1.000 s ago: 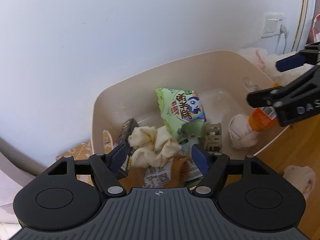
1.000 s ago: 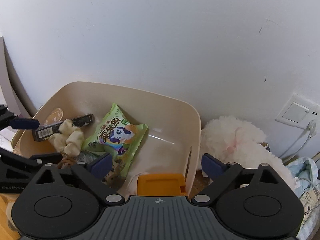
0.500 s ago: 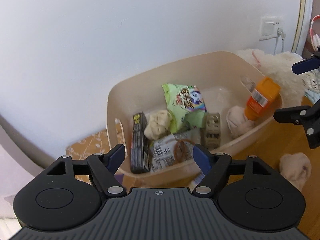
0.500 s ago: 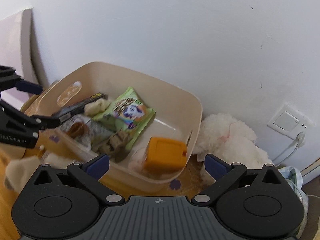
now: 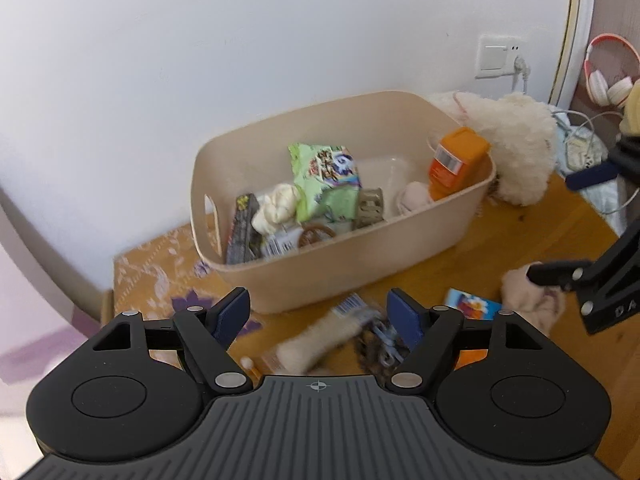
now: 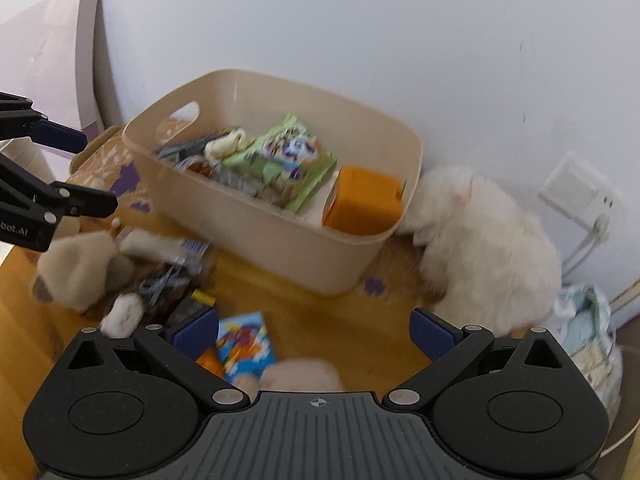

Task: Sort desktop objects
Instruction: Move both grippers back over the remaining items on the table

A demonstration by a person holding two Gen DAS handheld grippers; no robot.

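Both grippers have drawn back from over the beige bin (image 5: 348, 264) since the earlier frames, and the orange bottle (image 5: 456, 164) that sat between the right gripper's jaws then now leans inside the bin against its right wall. From the left, a patterned mat (image 5: 160, 276) lies under the bin's left end, close to the wall. The left gripper (image 5: 320, 314) hovers over the bench (image 5: 512, 240) in front of the bin, its jaws spread and opening with nothing between the pads. Inside the bin, left to right, lie a dark flat packet (image 5: 242, 228), a cream scrunchie (image 5: 278, 208), a green snack bag (image 5: 326, 180), a hair claw (image 5: 370, 208) and the bottle. The bin's near rim stands clear of the loose items on the bench: a pale roll (image 5: 320, 338), a dark bow clip (image 5: 380, 344), a blue-and-orange card (image 6: 244, 346) and a beige fluffy ball (image 5: 528, 298). Open wood lies between the bin's front wall and these things. The right gripper (image 6: 314, 332) hangs with jaws spread wide and empty above the card and another pale fluffy item (image 6: 300, 374). A white plush toy (image 6: 488, 240) touches the bin's right end, beside the wall socket (image 5: 498, 56).
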